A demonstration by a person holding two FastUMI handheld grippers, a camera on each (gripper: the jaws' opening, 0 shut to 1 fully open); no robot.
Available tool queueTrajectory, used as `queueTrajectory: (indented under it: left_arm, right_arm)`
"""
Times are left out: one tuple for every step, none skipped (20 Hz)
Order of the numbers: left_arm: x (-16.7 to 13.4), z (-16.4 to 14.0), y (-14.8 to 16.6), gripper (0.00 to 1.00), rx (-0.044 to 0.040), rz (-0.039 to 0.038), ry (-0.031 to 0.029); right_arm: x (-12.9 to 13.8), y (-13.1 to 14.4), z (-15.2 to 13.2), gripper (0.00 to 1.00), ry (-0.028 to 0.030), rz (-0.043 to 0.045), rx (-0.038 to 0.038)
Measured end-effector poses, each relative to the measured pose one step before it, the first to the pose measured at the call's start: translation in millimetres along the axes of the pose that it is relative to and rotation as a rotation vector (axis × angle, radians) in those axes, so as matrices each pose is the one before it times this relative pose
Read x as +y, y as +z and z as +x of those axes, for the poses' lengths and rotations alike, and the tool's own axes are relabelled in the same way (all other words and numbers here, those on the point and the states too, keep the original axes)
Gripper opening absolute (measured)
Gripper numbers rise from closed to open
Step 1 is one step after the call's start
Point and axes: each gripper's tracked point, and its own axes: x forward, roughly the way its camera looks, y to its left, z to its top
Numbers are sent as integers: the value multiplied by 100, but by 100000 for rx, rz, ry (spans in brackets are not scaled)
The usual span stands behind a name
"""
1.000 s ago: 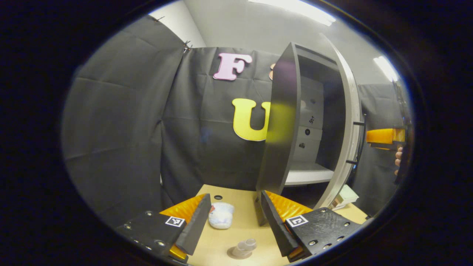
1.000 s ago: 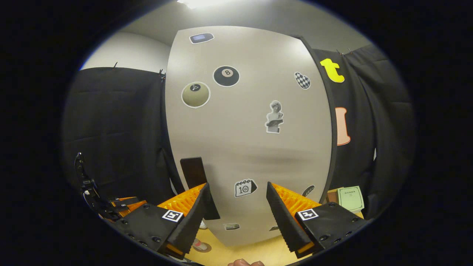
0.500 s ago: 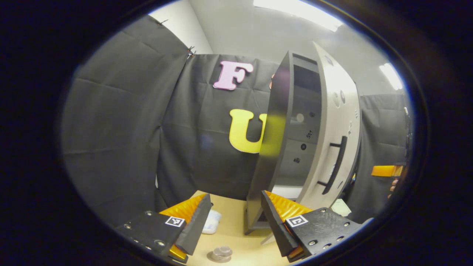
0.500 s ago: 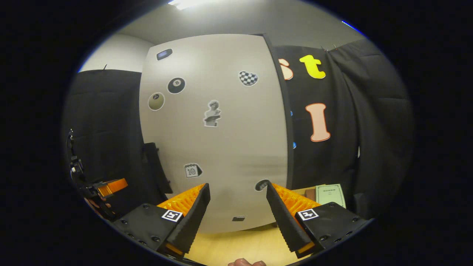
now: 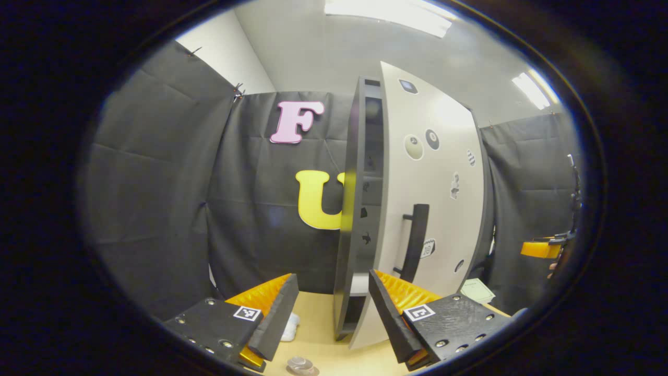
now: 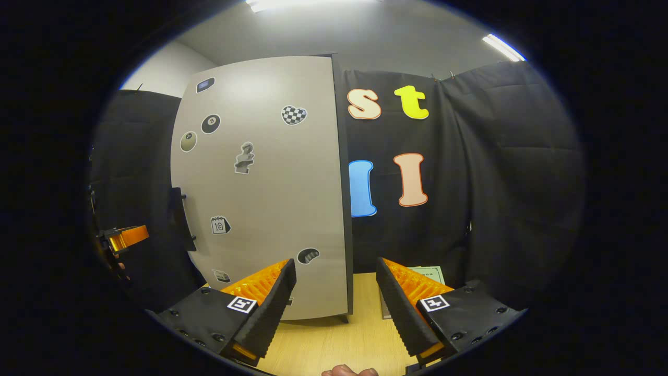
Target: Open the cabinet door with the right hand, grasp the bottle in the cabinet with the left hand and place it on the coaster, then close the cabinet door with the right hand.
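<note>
Two hand-held grippers with jaws apart face a tall cabinet whose door is nearly shut.

In the left gripper view, the left gripper sits lowest, its jaws apart with nothing between them. Just past its fingers, at the bottom edge, a clear bottle stands on a round coaster on the wooden table. A white cloth lies a little farther back. Beyond that stands the cabinet, its pale door with stickers and a dark handle left ajar by a narrow gap. In the right gripper view, the right gripper hangs apart from the door, jaws open and empty, a green booklet on the table beyond. The left gripper shows far off at the left edge.
</note>
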Motion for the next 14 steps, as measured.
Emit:
queueTrajectory:
  left_arm:
    - [-560, 14, 42, 82, 136, 1325, -150]
    - [-409, 516, 32, 82, 49, 1544, 293]
    - [-615, 330, 296, 82, 23, 1367, -429]
    - [-646, 499, 398, 82, -151, 981, -246]
    - [-607, 119, 373, 82, -583, 472, -428]
    - [-560, 195, 140, 82, -521, -3, -543]
    - [-539, 124, 104, 82, -73, -200, -689]
    - [-644, 62, -60, 82, 98, -198, -689]
    - [-570, 27, -86, 82, -10, -61, -676]
    - [-398, 28, -161, 82, 210, 54, -455]
    - [-370, 73, -45, 82, 204, 132, -473]
    - [-414, 22, -360, 82, 666, 210, -518]
    - [-183, -75, -127, 82, 641, 378, -131]
    - [-183, 83, -249, 82, 544, 414, -9]
  right_arm:
    - [-289, -273, -230, 98, 18, -680, 441]
    - [-230, -247, -252, 98, 568, -850, 304]
    - [-180, -23, -296, 98, 156, -675, -277]
    - [-108, 65, -159, 98, 459, -679, -492]
    - [-108, 93, -109, 98, 277, -296, -522]
    - [30, 40, -155, 98, 505, 61, -395]
    - [-35, 152, -119, 98, 466, 289, -535]
    - [-126, -9, -153, 98, 252, 307, -254]
    - [-177, 30, -146, 98, -25, 229, -374]
    - [-236, 5, -181, 98, -138, 258, -288]
    - [-327, 20, -220, 98, -400, 159, -145]
    - [-412, -189, -220, 97, -441, 334, 72]
    - [-315, -140, -291, 97, -430, 612, 224]
    - [-405, -200, -197, 97, -249, 1125, 332]
